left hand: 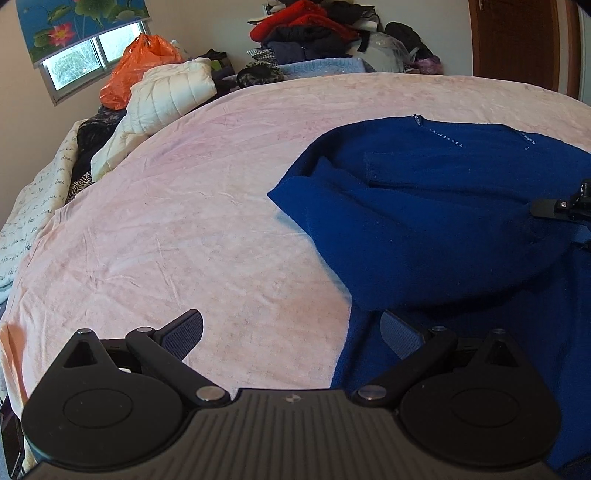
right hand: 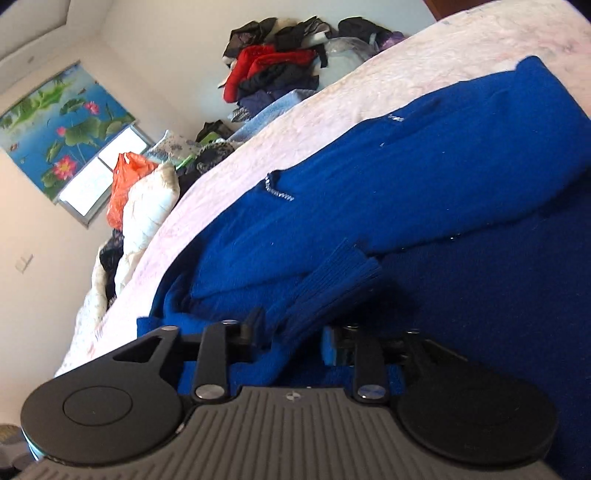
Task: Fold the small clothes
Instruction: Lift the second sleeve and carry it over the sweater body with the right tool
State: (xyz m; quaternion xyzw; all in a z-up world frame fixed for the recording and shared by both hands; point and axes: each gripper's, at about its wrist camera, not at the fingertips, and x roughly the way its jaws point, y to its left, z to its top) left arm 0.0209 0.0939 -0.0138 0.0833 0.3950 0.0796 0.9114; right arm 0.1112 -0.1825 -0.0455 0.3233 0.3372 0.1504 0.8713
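Note:
A blue knit sweater (left hand: 436,221) lies on the pink bedspread (left hand: 192,221), with one sleeve folded across its body and a beaded trim near the neckline. My left gripper (left hand: 291,332) hovers at the sweater's lower left edge. It is open wide and holds nothing; its right finger is over blue cloth and its left over the bedspread. In the right wrist view the sweater (right hand: 424,177) fills the frame, and its ribbed cuff (right hand: 332,280) runs down between the parted fingers of my right gripper (right hand: 291,334), which is rolled sideways and open. The right gripper's finger (left hand: 550,207) shows at the left wrist view's right edge.
A white puffer jacket (left hand: 170,99) and an orange plastic bag (left hand: 136,66) lie along the bed's far left side. A heap of mixed clothes (left hand: 314,33) is piled at the far end. A window with a lotus blind (left hand: 85,26) and a wooden door (left hand: 517,40) stand behind.

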